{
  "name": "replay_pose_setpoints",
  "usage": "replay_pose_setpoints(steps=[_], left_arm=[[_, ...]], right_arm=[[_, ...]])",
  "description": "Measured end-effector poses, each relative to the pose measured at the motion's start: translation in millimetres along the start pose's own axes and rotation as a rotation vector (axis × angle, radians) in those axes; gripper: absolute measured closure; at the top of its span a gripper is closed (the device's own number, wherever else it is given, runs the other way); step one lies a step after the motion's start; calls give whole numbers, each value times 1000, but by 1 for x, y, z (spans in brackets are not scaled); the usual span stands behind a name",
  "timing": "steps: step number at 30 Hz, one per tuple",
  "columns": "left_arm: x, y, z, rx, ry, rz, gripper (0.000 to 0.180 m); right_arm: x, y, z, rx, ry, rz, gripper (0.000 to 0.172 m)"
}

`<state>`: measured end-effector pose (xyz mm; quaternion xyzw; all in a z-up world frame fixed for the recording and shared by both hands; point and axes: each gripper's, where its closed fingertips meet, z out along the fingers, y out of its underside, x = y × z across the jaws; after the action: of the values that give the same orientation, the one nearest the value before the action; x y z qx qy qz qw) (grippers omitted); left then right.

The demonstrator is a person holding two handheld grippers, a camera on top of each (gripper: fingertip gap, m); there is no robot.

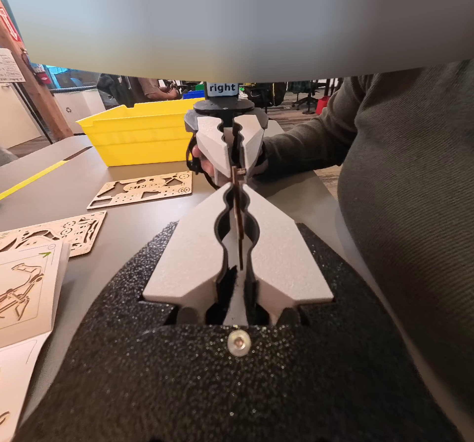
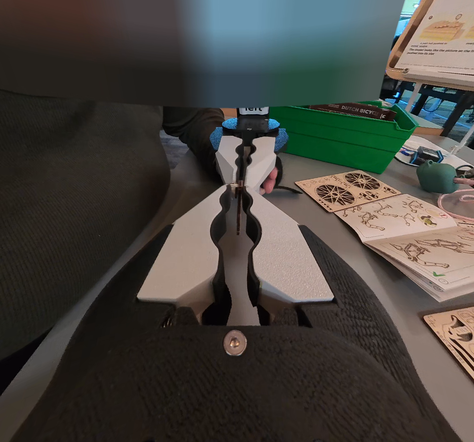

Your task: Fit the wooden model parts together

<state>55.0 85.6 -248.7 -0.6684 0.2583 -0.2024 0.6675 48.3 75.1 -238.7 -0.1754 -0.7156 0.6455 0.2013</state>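
Two thin wooden parts [image 1: 238, 212] meet edge-on, a small peg [image 1: 241, 172] crossing them, above the table [image 1: 143, 214].

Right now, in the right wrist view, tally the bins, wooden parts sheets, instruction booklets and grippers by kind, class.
Green bin: 1
Wooden parts sheets: 2, the wheel sheet and the corner sheet
Instruction booklet: 1
Grippers: 2, left gripper and right gripper
Total: 6
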Motion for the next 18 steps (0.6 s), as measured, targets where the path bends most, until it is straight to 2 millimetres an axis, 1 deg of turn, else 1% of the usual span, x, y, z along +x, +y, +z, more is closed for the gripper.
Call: replay_pose_setpoints(steps=[4, 6, 7, 13, 18], left_arm=[[1, -2, -1, 5, 2, 17, 180], [-2, 1, 0, -30, -18, -9, 180], [-4, 4, 0, -54, -29, -13, 180], [-2, 17, 4, -155, -41, -7, 180], [-2, 17, 3, -160, -42, 0, 180]], right_arm=[[-2, -1, 1, 4, -8, -1, 164], [-2, 3, 1, -19, -9, 5, 150], [-2, 5, 2, -32, -14, 14, 148], [6, 14, 4, -106, 64, -44, 152], [6, 17, 3, -146, 77, -94, 152]])
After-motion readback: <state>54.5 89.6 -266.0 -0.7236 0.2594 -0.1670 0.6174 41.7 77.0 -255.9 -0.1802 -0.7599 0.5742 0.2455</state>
